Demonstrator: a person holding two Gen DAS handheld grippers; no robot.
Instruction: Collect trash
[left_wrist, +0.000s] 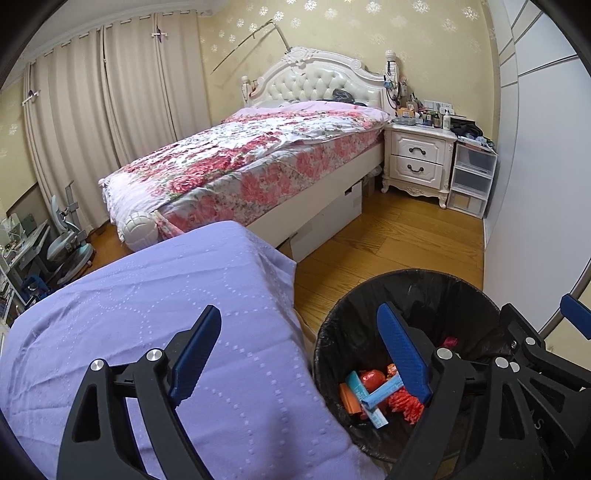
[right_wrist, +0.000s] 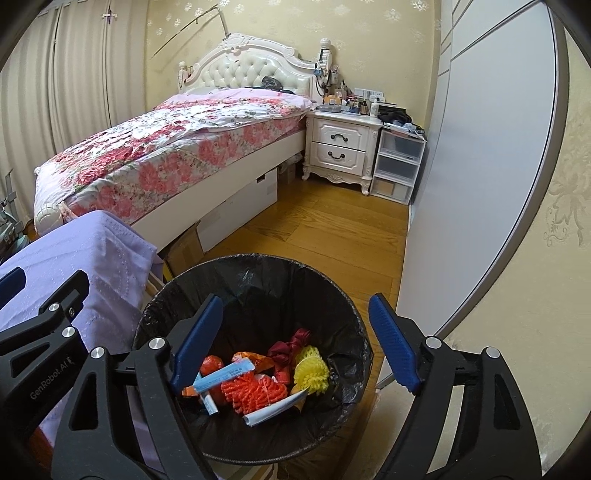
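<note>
The trash, low in the centre of the right wrist frame, lies inside the black-lined bin: foam fruit nets, wrappers and paper, all likely light, soft and crushable. A net's mesh or a wrapper's edge would give the best pinch. The right tool and left tool both stand wide open, empty.
</note>
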